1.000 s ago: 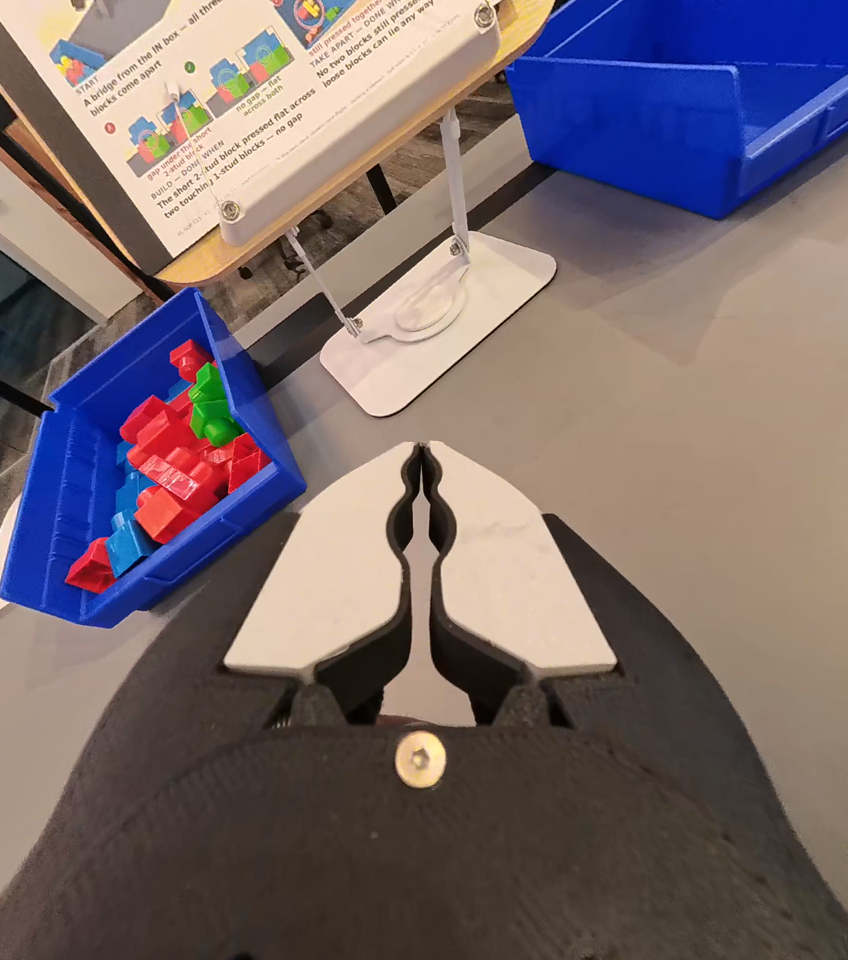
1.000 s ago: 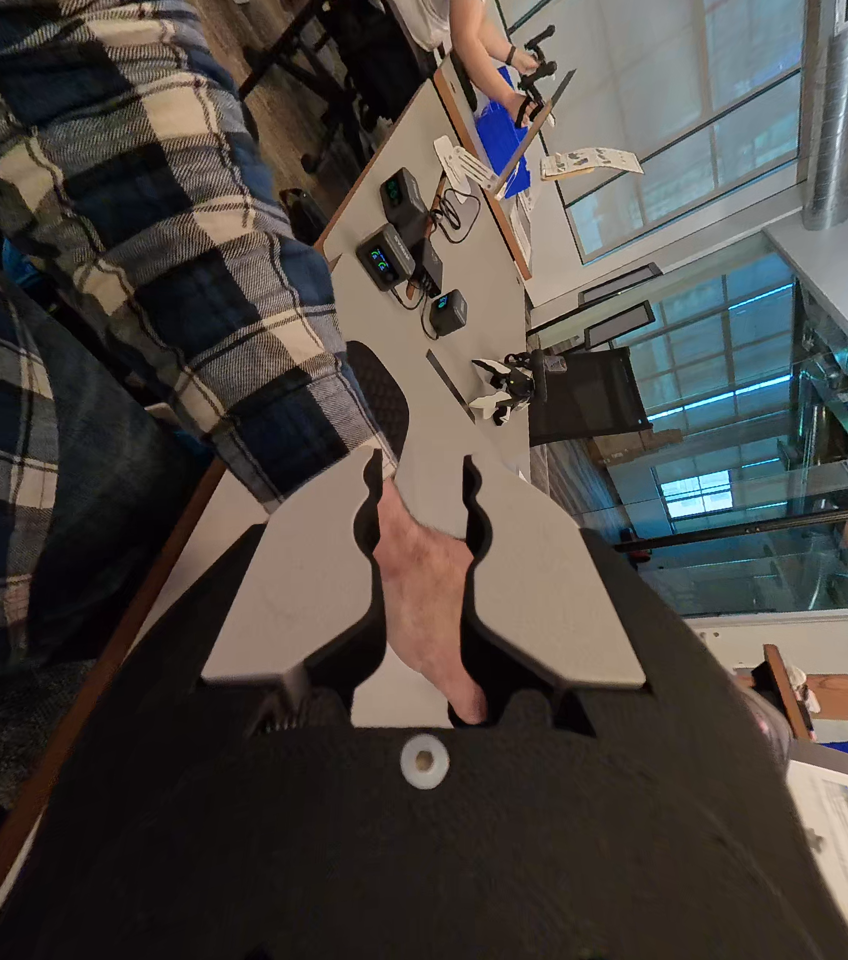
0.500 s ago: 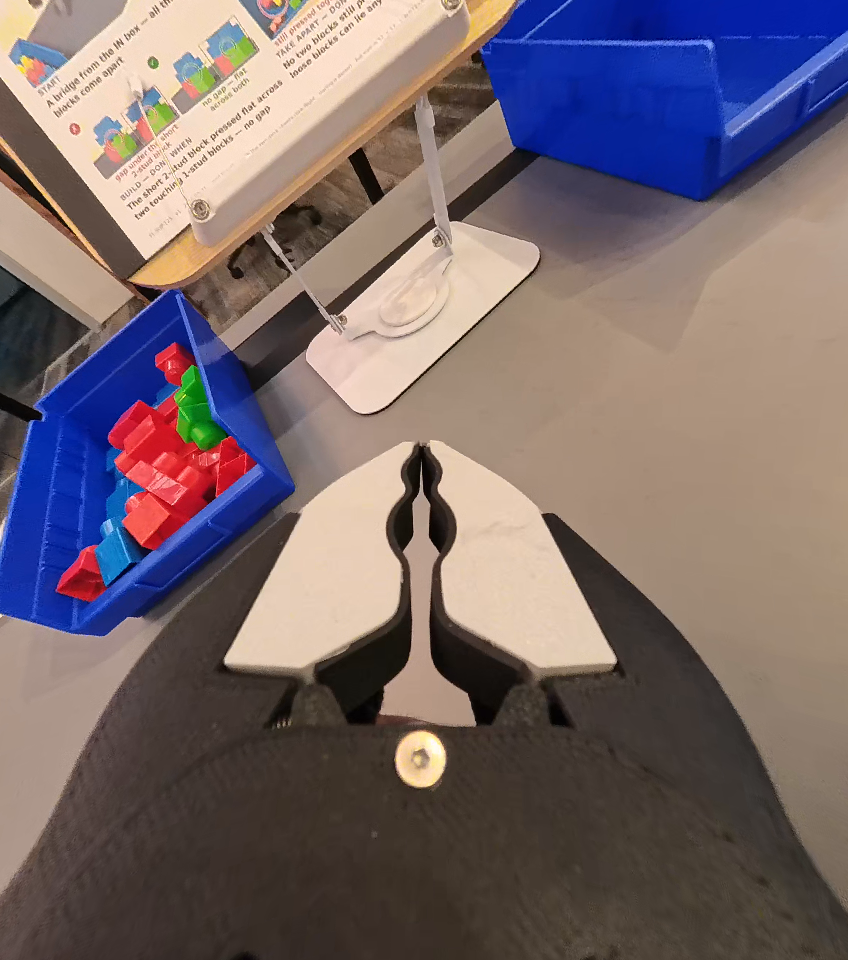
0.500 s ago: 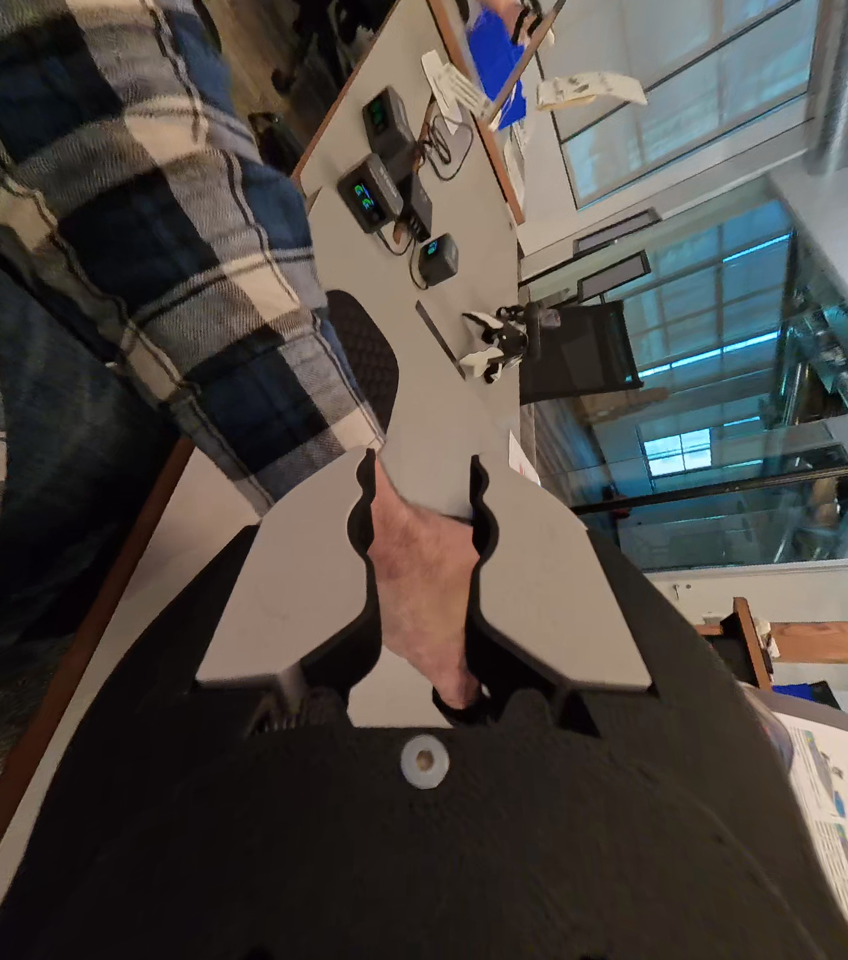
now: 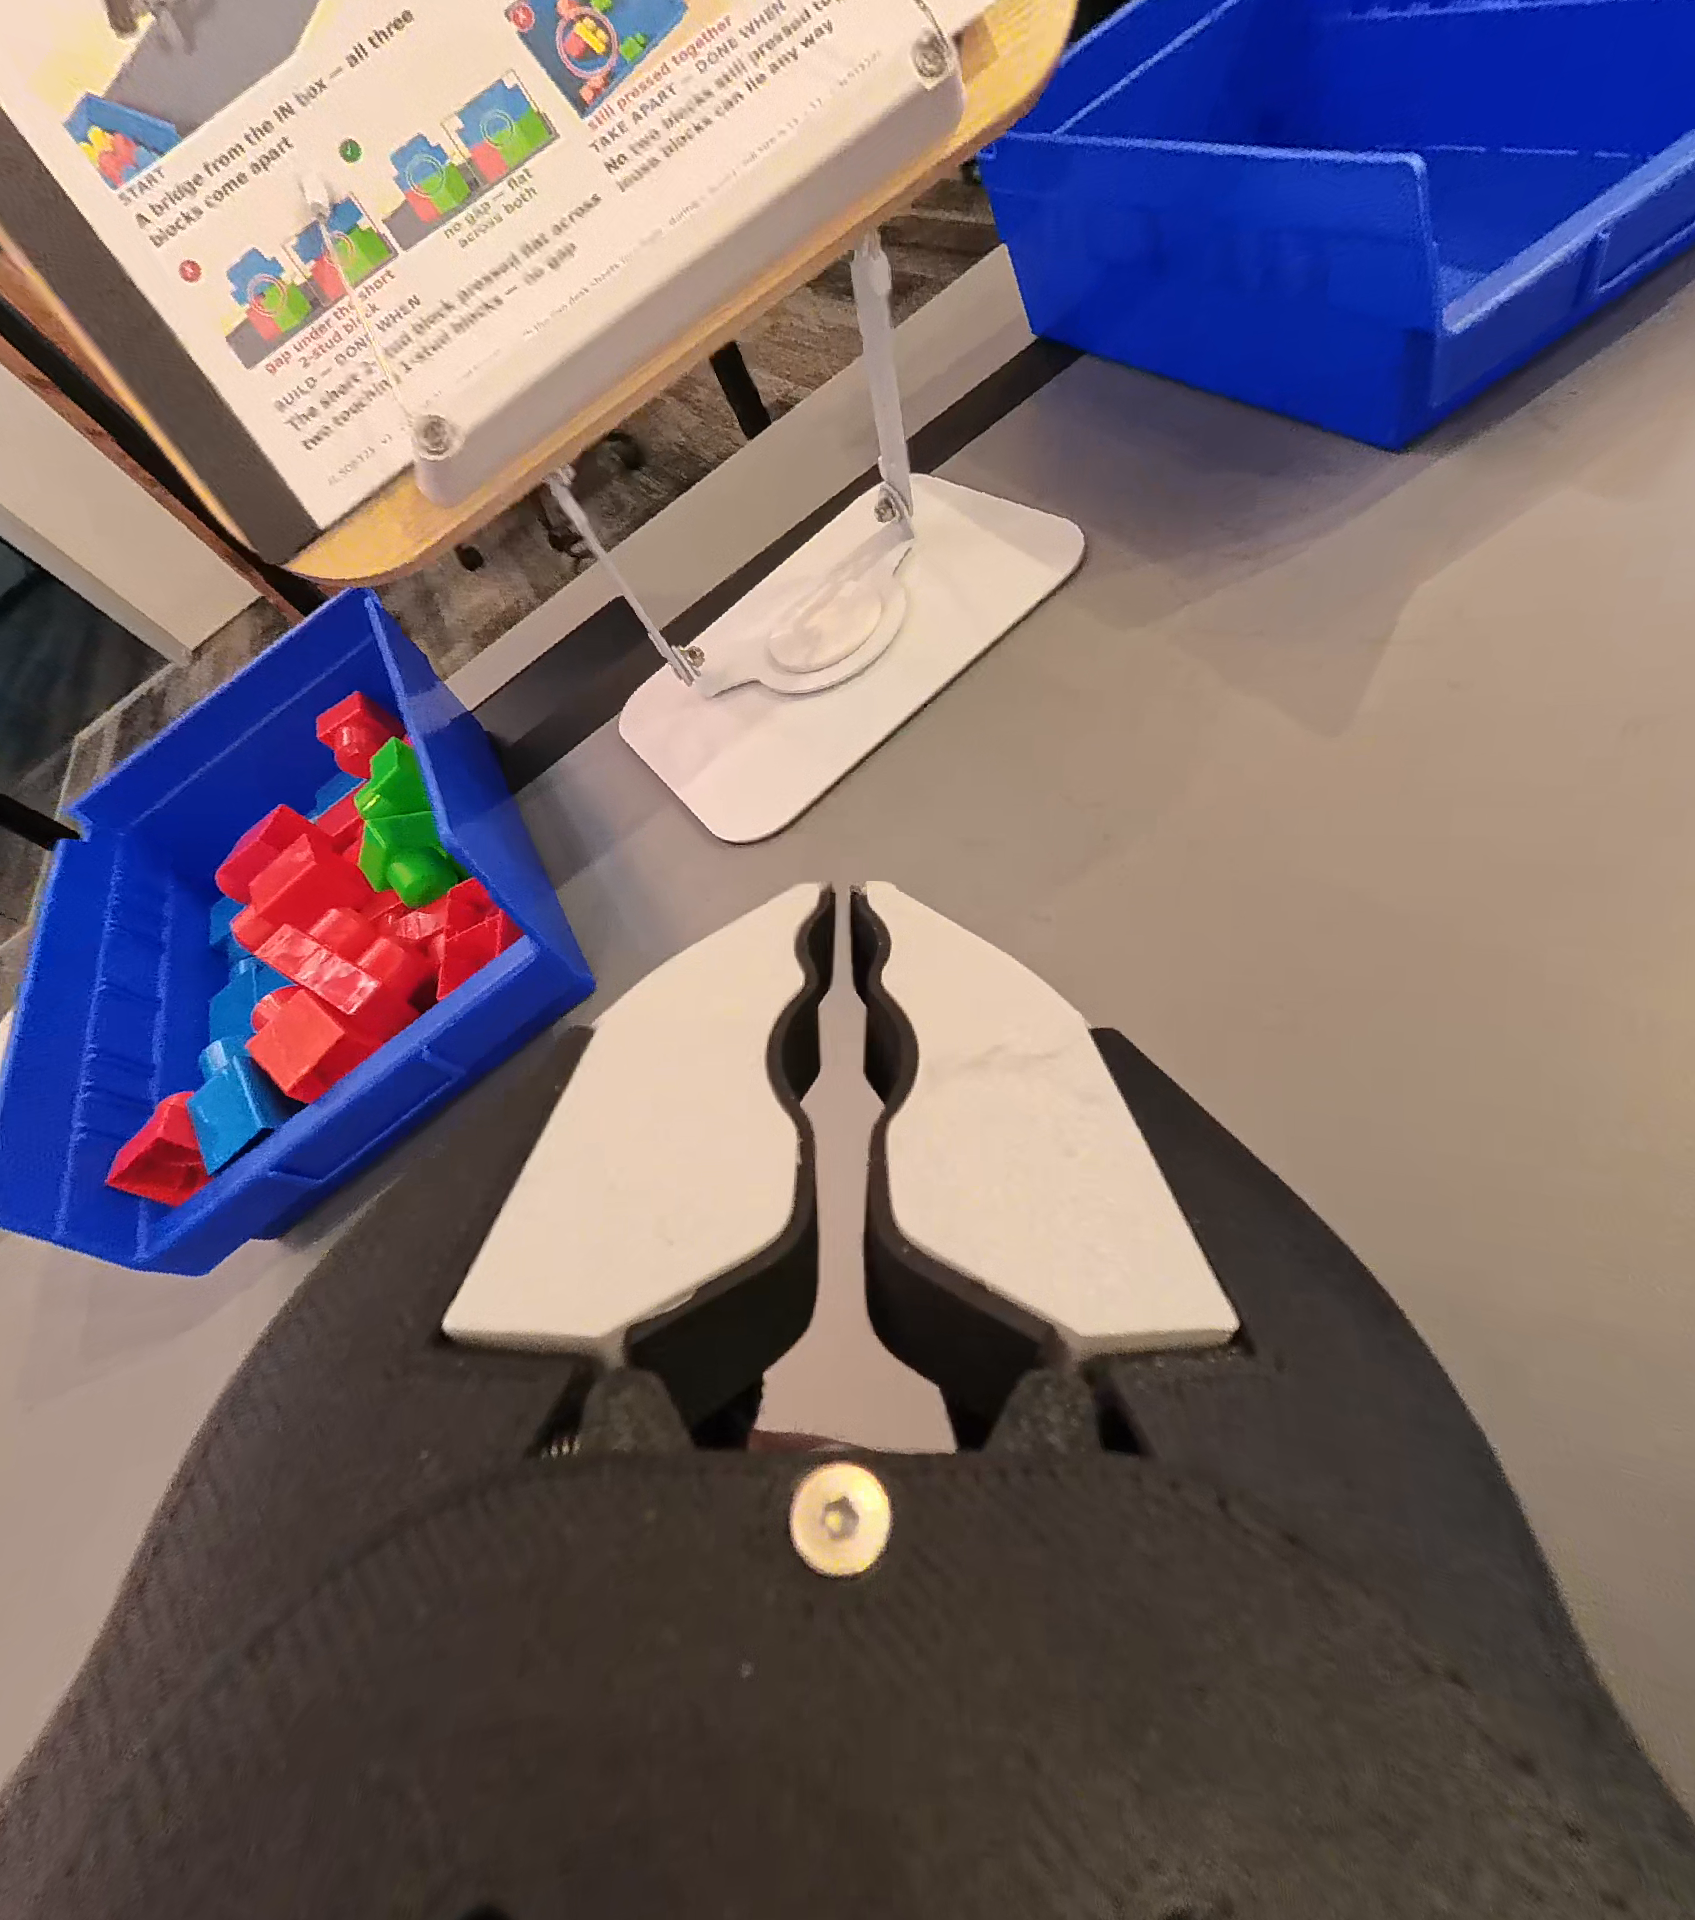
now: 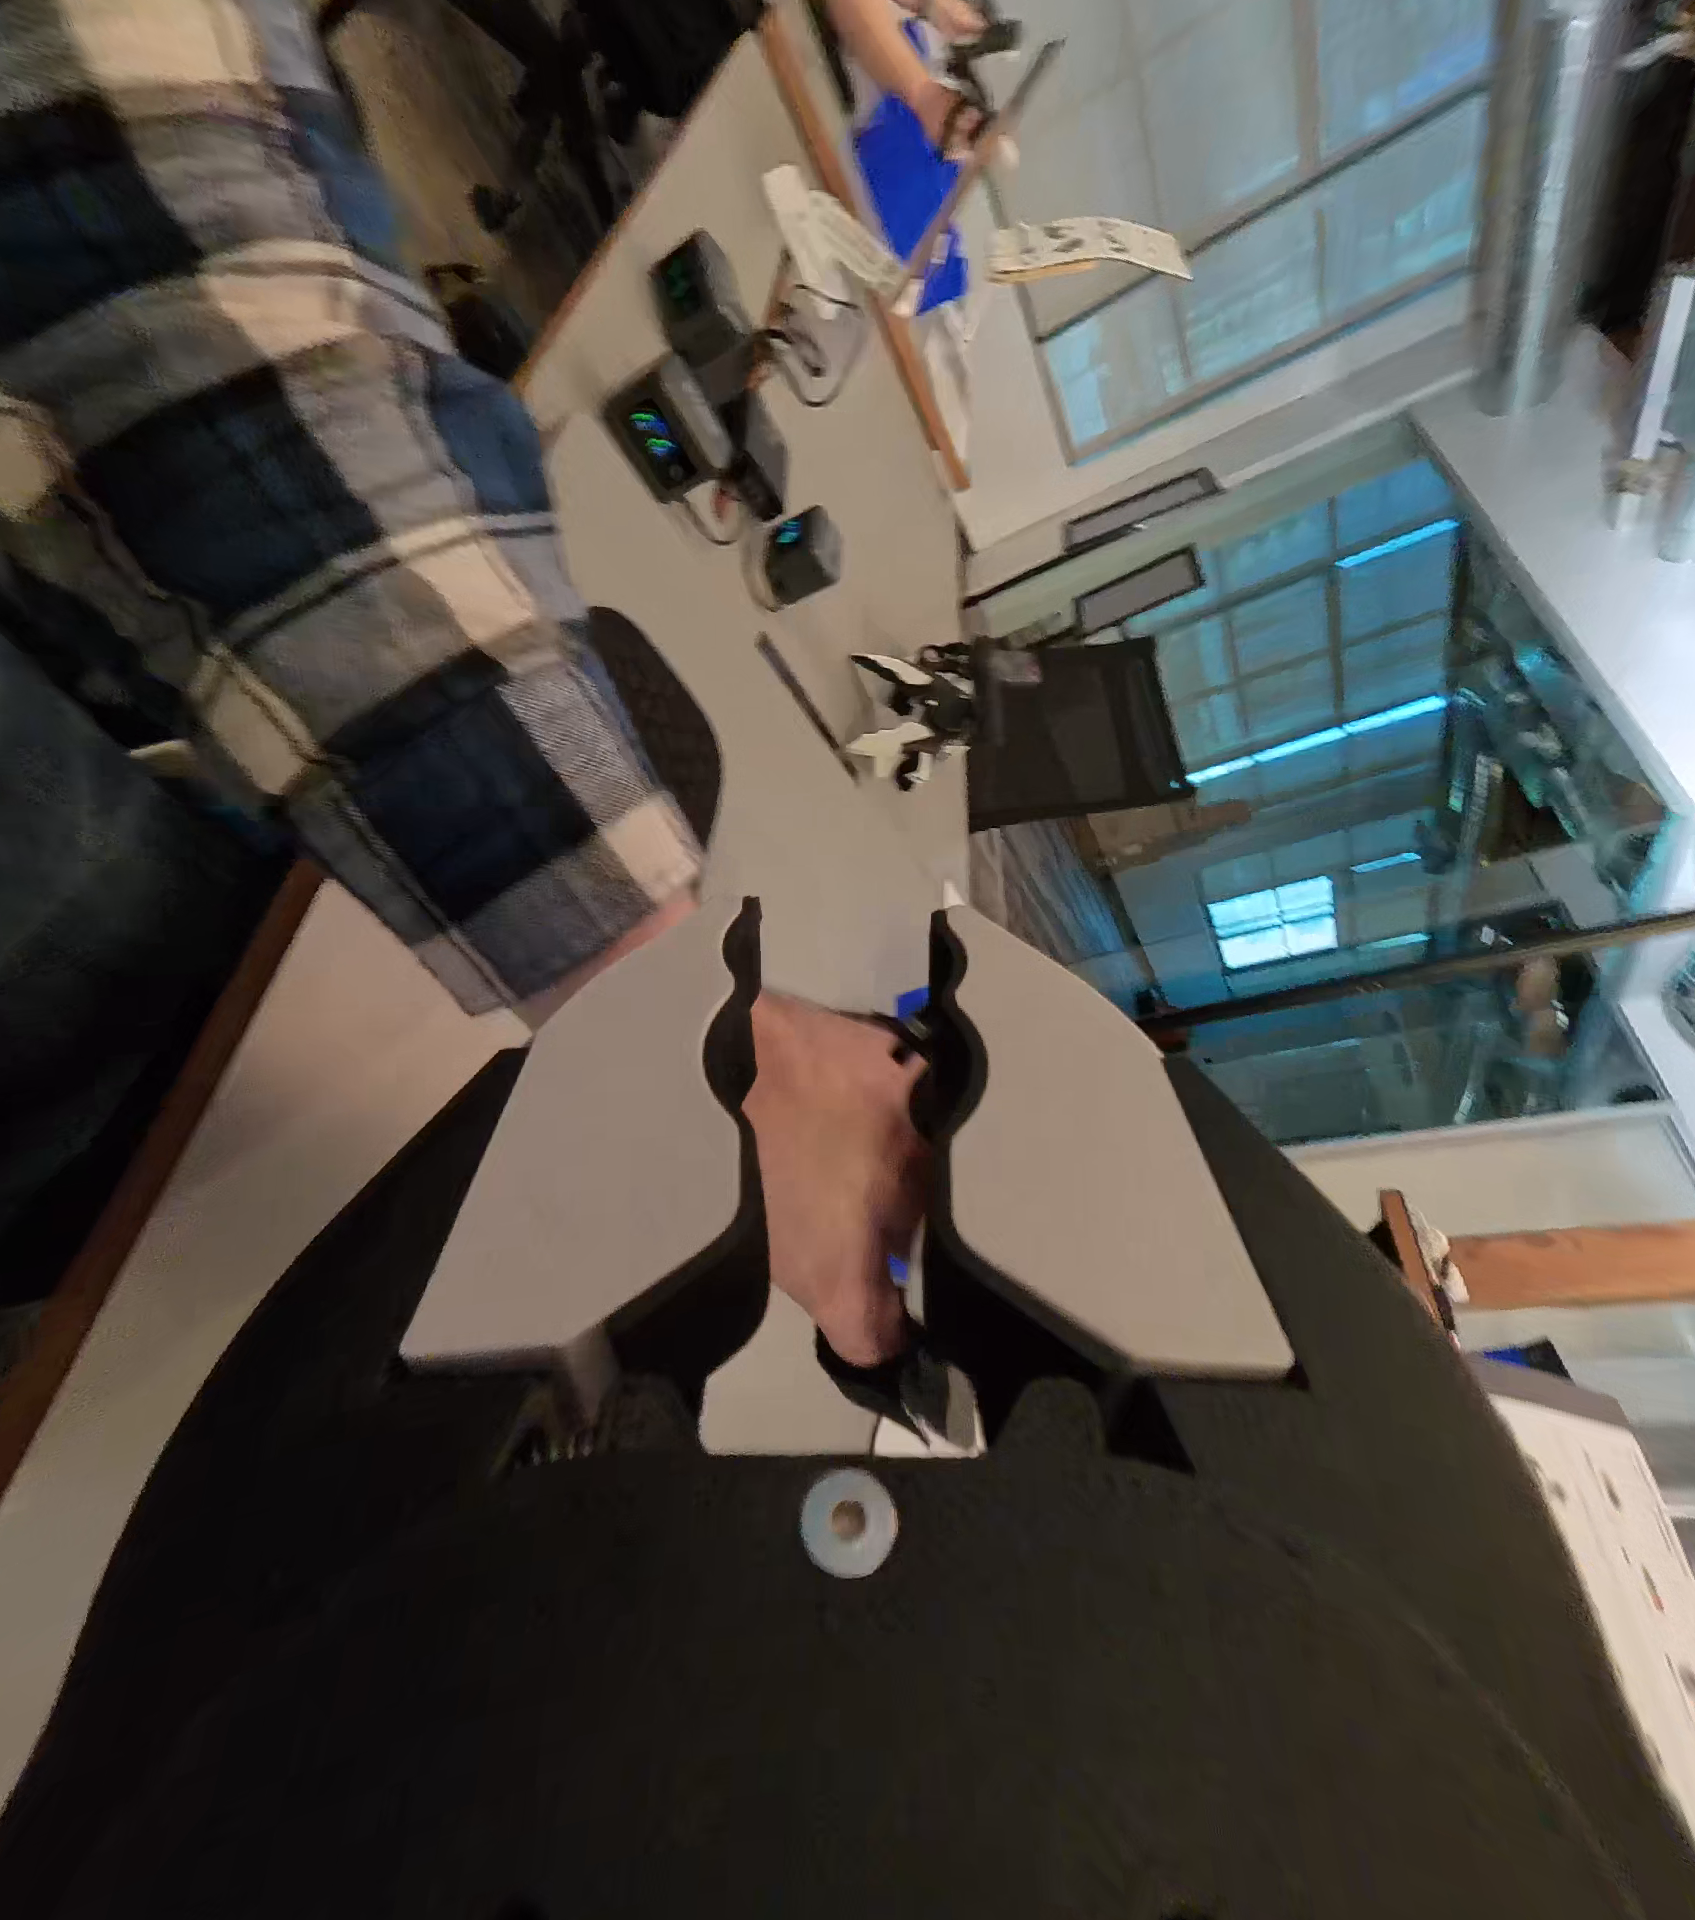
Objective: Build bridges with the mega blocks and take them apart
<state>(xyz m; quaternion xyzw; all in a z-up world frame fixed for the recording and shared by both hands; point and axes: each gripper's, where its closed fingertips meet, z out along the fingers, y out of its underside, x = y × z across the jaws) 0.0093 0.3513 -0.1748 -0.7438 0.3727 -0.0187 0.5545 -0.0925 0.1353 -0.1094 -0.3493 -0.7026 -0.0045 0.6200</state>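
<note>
While over the table: the left tongs (image 5: 843, 891) hang above bare grey table (image 5: 1342, 935), tips nearly touching, nothing between them.
Right tongs (image 6: 843, 920): parted wide, gripping nothing; a hand (image 6: 838, 1143) shows behind the gap.
Mega blocks (image 5: 323, 945): red, blue and green, heaped in a small blue bin (image 5: 510, 831) left of the left tongs.
Large blue bin (image 5: 1445, 270): far right.
Instruction sheet (image 5: 427, 187): on a white stand (image 5: 853, 675).
</note>
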